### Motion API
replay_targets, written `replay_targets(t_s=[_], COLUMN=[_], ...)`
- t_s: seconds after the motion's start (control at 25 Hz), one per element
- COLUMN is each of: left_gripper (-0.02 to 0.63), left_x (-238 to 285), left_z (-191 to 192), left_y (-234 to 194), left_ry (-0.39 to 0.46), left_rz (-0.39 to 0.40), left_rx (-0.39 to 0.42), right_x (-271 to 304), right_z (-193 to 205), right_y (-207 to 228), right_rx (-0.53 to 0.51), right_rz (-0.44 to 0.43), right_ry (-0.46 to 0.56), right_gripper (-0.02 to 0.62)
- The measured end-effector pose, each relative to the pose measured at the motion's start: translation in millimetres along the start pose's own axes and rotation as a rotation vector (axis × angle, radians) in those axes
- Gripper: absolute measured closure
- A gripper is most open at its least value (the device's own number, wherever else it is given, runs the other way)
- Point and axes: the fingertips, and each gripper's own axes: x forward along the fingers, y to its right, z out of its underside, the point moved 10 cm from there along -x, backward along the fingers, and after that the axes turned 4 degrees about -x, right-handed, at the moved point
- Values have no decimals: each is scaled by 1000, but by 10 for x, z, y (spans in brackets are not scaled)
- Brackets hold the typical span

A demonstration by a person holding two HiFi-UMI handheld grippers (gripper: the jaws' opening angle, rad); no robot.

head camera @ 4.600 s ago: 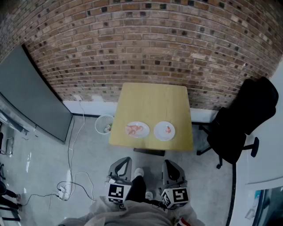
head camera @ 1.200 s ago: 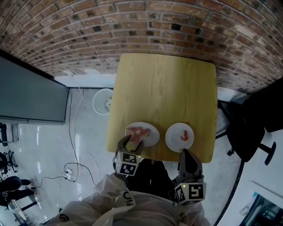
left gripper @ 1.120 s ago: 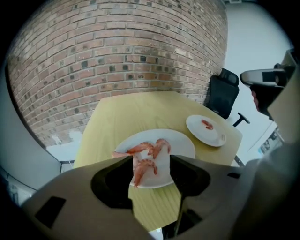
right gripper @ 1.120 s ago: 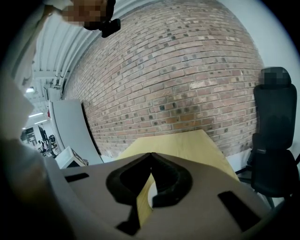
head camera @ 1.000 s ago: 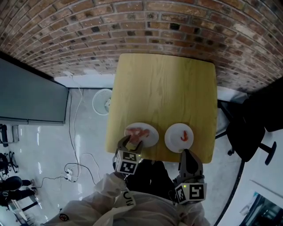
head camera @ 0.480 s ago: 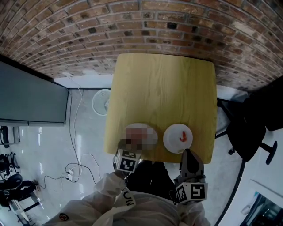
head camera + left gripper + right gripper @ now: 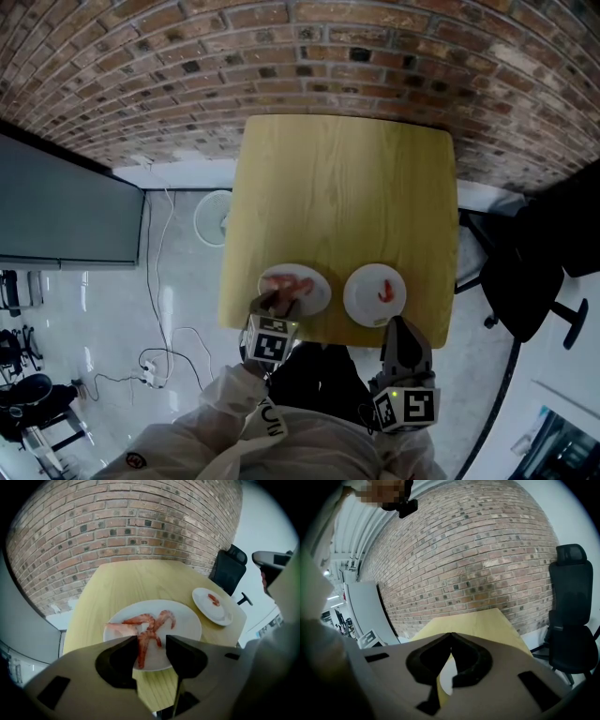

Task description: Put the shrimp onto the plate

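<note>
Two white plates sit near the front edge of the wooden table (image 7: 342, 187). The left plate (image 7: 314, 298) holds several pink shrimp (image 7: 292, 283); the right plate (image 7: 361, 298) holds one shrimp (image 7: 384, 292). My left gripper (image 7: 270, 305) points steeply down over the left plate's near edge. In the left gripper view its jaws (image 7: 151, 644) have just been closing around one shrimp (image 7: 143, 648), with a gap still showing beside it. The right plate (image 7: 220, 616) lies further right. My right gripper (image 7: 401, 330) hangs shut and empty in front of the table, its tips meeting (image 7: 450, 635).
A brick wall (image 7: 309, 56) backs the table. A black office chair (image 7: 534, 253) stands to the right. On the left are a white waste bin (image 7: 214, 217), a grey panel (image 7: 56, 206), and cables on the floor (image 7: 155, 356).
Since the earliest frame the person has stepped up to the table and the left gripper has come down over the left plate. In the last second both grippers have hardly shifted.
</note>
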Motion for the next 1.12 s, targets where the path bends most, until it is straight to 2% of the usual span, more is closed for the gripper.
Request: replay_targets(t_s=[0.32,0.92,1.12], left_gripper=[449,451,451], left_x=[17,-120,-178], left_z=[6,12,-38], left_y=[14,39,130], left_ry=[3,2,25], left_rz=[-5,-4,7], left_rx=[-3,3,36], right_x=[-7,-119,-183], right_z=[19,41,33], right_y=[35,8,16], right_rx=[8,14,20], right_rz=[5,21,36], right_ry=[-2,4,18], right_gripper=[572,572,572])
